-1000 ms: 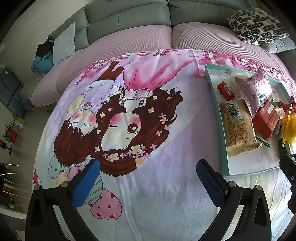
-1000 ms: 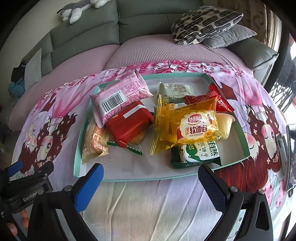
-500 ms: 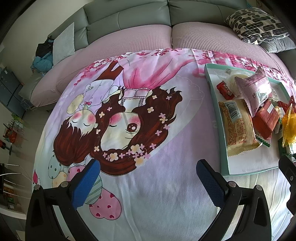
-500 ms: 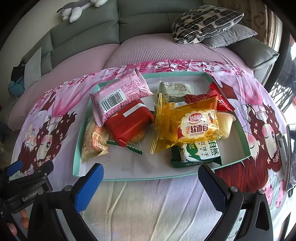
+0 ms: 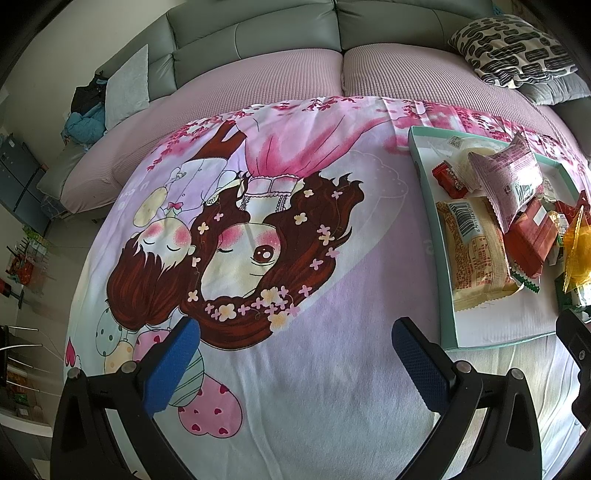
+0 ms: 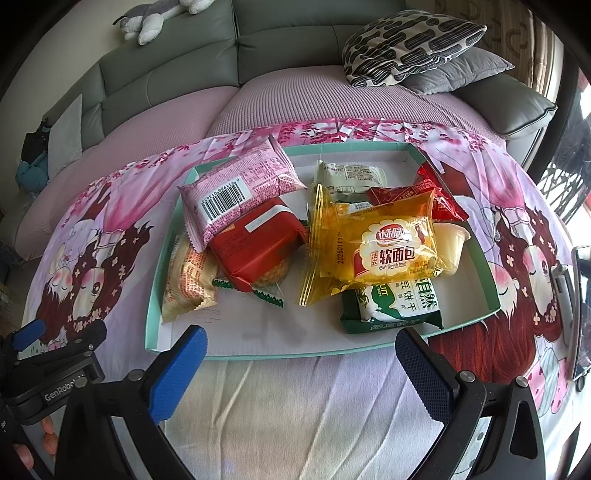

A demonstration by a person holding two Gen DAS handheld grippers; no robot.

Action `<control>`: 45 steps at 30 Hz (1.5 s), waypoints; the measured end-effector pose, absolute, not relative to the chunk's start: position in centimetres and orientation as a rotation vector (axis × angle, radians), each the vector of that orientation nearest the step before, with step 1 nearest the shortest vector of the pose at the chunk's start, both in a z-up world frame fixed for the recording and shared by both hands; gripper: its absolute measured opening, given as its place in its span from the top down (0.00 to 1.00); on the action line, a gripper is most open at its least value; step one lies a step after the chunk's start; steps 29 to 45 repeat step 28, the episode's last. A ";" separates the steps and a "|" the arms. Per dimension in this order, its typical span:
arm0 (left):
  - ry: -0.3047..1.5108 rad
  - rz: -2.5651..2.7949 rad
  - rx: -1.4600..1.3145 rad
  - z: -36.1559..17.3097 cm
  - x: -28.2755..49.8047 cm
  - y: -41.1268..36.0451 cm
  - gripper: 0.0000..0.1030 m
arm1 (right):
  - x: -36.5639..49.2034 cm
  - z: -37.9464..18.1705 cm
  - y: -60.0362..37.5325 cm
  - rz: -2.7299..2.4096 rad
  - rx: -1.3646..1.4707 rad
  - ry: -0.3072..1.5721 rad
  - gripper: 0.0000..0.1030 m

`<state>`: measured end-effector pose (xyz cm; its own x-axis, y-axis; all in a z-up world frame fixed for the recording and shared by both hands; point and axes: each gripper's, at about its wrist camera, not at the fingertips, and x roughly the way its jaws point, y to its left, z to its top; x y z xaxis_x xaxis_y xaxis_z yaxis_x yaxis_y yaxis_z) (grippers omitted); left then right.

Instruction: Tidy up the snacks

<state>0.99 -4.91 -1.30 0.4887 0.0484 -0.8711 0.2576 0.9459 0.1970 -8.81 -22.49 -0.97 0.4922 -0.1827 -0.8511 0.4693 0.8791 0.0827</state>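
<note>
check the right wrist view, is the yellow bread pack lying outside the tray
No, the yellow bread pack lies inside the teal tray, on top of other snacks.

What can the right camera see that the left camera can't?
Only the right camera shows the green cookie packet, the pudding cup and the toy animal on the sofa back. Only the left camera shows the big cartoon girl's face printed on the blanket and a small red candy. Both show the tray, the pink packet and the spotted pillow.
</note>
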 end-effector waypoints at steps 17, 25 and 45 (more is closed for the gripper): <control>1.056 -0.138 0.316 -1.2 1.0 -4.9 0.00 | -8.9 -1.2 -22.5 -0.403 0.325 0.984 0.00; 1.025 -0.145 0.309 -0.8 0.7 -4.9 0.00 | -9.0 -1.3 -22.4 -0.404 0.326 0.986 0.00; 1.025 -0.147 0.307 -0.6 0.8 -4.8 0.00 | -9.0 -1.4 -22.4 -0.403 0.325 0.989 0.00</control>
